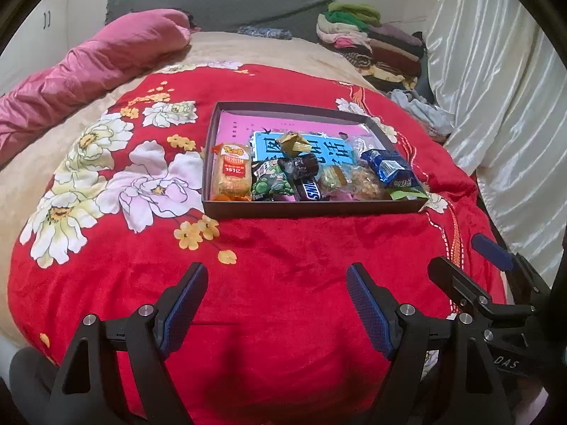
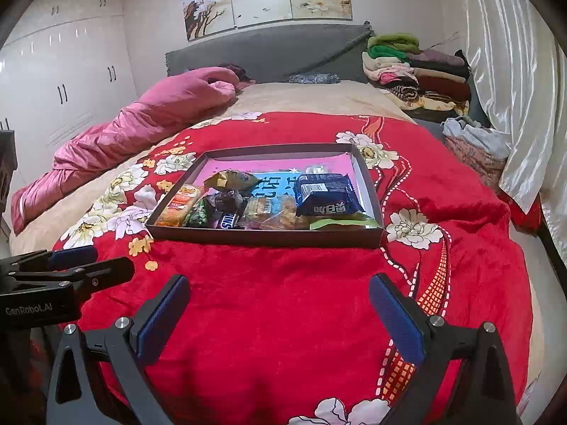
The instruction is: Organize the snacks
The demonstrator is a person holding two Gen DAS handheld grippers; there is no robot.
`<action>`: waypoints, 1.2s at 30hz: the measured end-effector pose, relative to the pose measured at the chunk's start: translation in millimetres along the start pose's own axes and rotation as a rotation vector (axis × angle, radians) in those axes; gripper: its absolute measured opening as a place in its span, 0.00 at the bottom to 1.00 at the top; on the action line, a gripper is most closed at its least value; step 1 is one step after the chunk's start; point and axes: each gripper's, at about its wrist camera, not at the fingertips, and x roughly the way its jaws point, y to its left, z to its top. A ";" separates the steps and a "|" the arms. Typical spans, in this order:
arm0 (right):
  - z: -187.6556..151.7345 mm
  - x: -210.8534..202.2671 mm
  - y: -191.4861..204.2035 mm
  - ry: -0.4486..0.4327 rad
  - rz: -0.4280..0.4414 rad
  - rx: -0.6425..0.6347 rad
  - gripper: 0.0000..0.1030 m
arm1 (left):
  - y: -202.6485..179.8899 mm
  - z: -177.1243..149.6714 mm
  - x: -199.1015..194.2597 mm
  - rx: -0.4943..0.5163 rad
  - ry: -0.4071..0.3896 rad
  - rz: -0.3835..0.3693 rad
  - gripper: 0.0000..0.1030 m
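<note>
A crumpled pink satin quilt (image 1: 88, 67) lies along the left of the bed. On the red floral fleece blanket (image 1: 283, 248) sits a shallow dark cardboard tray (image 1: 312, 209) holding wrapped snacks: an orange cake packet (image 1: 232, 173) at its left, a green pea bag (image 1: 271, 184), a brown Snickers bar (image 1: 308, 186), then a blue biscuit packet (image 1: 389, 170) at its right. The left gripper (image 1: 276, 276) hovers released and empty before the tray; the right gripper (image 2: 280, 288), beside it, is likewise spread with nothing between its fingers.
</note>
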 end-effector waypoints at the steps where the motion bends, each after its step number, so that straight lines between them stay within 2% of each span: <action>1: 0.0 0.0 -0.9 -0.001 -0.003 0.004 0.99 | 0.0 -0.2 0.5 0.000 0.003 0.004 0.79; 36: 0.1 -1.1 -0.1 -0.007 -0.005 -0.014 0.99 | -0.3 -3.1 7.9 -0.008 0.027 0.011 0.79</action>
